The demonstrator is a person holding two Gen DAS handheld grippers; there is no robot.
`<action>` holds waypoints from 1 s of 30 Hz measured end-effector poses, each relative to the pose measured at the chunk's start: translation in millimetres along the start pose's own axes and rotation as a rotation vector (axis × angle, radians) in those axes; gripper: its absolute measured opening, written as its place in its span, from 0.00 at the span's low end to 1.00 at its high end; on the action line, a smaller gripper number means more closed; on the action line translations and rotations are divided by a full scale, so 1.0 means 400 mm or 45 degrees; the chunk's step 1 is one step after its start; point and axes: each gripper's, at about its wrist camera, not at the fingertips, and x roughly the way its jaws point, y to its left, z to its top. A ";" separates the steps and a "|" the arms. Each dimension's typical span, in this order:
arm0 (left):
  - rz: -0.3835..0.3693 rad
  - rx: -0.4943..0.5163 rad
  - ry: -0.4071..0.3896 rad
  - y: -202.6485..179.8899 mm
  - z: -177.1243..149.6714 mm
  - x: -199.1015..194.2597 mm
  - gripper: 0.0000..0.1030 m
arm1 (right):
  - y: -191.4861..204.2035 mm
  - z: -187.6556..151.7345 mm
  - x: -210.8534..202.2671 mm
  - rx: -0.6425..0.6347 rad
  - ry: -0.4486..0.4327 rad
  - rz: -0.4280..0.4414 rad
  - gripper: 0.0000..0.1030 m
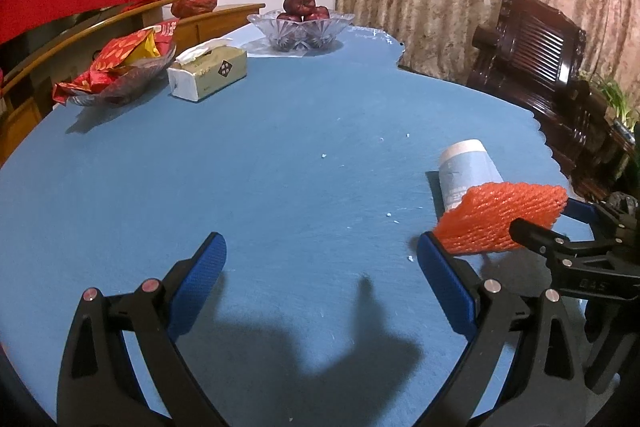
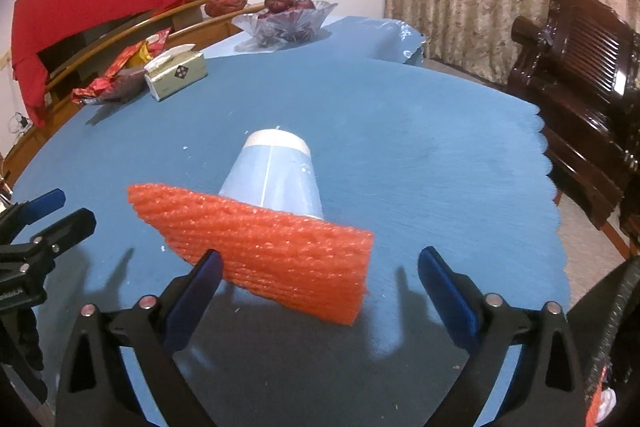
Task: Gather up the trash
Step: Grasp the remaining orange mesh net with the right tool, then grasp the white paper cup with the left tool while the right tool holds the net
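The right gripper (image 2: 320,287), jaws wide apart and pressing nothing, has the orange foam net (image 2: 260,247) just ahead, its long axis across the gap and leaning on a toppled paper cup (image 2: 276,175). The left gripper (image 1: 320,267), also open and empty, sits farther off, the net to its right. Beyond both lies the blue table (image 1: 280,131).
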 end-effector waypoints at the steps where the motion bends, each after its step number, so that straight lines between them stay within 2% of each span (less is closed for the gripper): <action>1: -0.001 -0.001 0.001 -0.001 -0.001 0.002 0.91 | 0.001 0.000 0.004 -0.003 0.008 0.013 0.85; 4: -0.005 -0.006 0.008 -0.004 -0.004 0.006 0.91 | 0.004 -0.004 0.009 -0.008 0.032 0.051 0.69; 8: -0.006 -0.009 0.014 -0.009 -0.008 0.009 0.91 | -0.001 -0.009 0.008 0.004 0.048 0.080 0.39; 10: -0.007 -0.009 0.017 -0.013 -0.010 0.009 0.91 | -0.002 -0.014 0.004 0.008 0.049 0.091 0.34; 12: -0.008 -0.007 0.018 -0.018 -0.010 0.007 0.91 | -0.001 -0.019 0.000 0.000 0.052 0.102 0.22; 15: -0.009 -0.010 0.018 -0.020 -0.011 0.004 0.91 | -0.001 -0.026 -0.013 -0.002 0.053 0.117 0.15; 18: -0.012 -0.006 0.015 -0.023 -0.011 0.002 0.91 | 0.001 -0.032 -0.031 -0.001 0.050 0.139 0.12; 30: -0.045 0.016 -0.010 -0.076 -0.019 -0.050 0.91 | -0.025 -0.076 -0.163 0.045 0.000 0.123 0.11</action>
